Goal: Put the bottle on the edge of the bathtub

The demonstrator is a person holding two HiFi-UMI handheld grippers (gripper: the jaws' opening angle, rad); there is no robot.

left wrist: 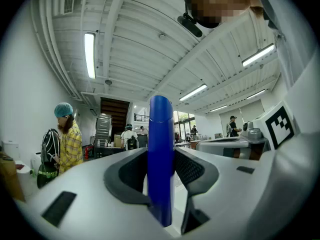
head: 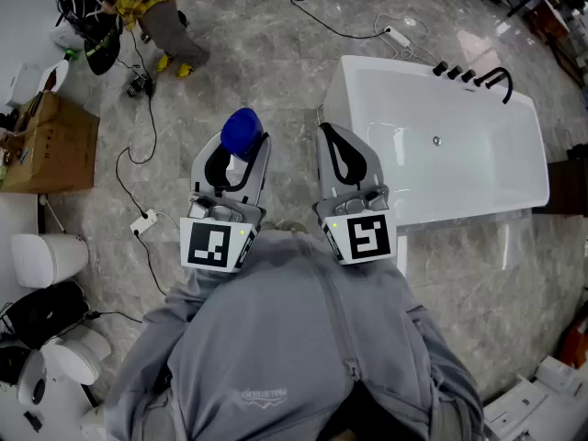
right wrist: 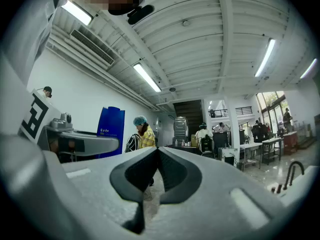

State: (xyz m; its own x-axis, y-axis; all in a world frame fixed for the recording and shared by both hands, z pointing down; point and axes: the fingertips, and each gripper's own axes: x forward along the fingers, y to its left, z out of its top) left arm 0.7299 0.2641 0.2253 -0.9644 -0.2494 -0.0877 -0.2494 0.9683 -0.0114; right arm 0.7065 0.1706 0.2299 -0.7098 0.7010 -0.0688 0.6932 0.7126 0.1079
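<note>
A blue bottle (head: 241,130) stands upright between the jaws of my left gripper (head: 241,147), which is shut on it; in the left gripper view the blue bottle (left wrist: 161,159) fills the gap between the dark pads. My right gripper (head: 346,150) is held level beside it, jaws shut with nothing between them, as the right gripper (right wrist: 156,156) view shows. The white bathtub (head: 439,150) lies to the right of both grippers, its near corner just past the right gripper. Black taps (head: 478,76) sit on its far rim.
A cardboard box (head: 46,145) and a white stool (head: 50,257) stand at the left. Cables (head: 138,159) trail over the marble floor. A person in a yellow checked shirt (head: 152,3) stands at the far left. Tables and people fill the background.
</note>
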